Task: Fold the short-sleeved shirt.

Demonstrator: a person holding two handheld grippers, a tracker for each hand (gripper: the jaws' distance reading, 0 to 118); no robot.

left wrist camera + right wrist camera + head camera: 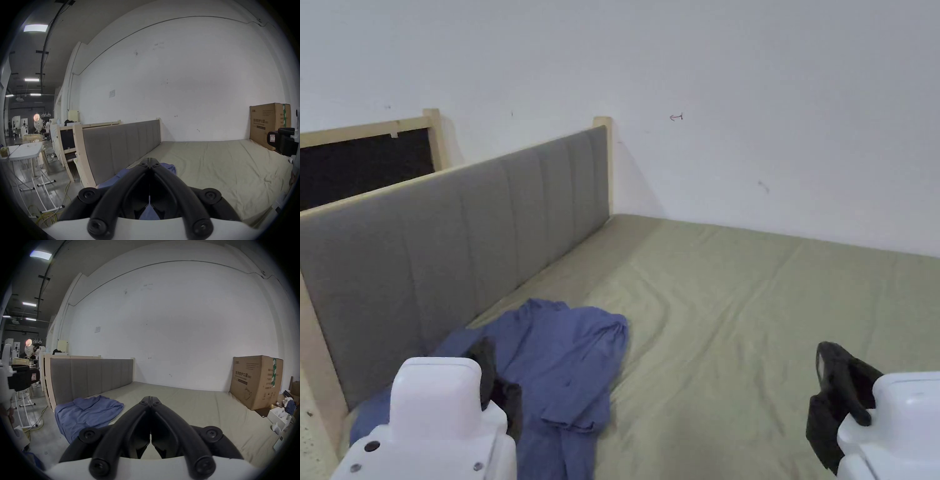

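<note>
A crumpled blue short-sleeved shirt point(562, 362) lies on the olive bed sheet point(737, 325) near the grey headboard, at the bed's near left corner. It also appears in the right gripper view as the shirt point(86, 412), partly hanging over the mattress edge. My left gripper point(497, 387) hovers above the shirt, its jaws shut with nothing between them point(149, 160). My right gripper point(831, 400) hangs over bare sheet well to the right of the shirt, jaws shut and empty point(150, 398).
A padded grey headboard point(456, 231) in a wooden frame borders the bed on the left. A white wall point(769, 112) runs along the far side. A large cardboard box point(254, 381) stands at the bed's right end. White folding tables point(26, 151) and cables lie on the floor left.
</note>
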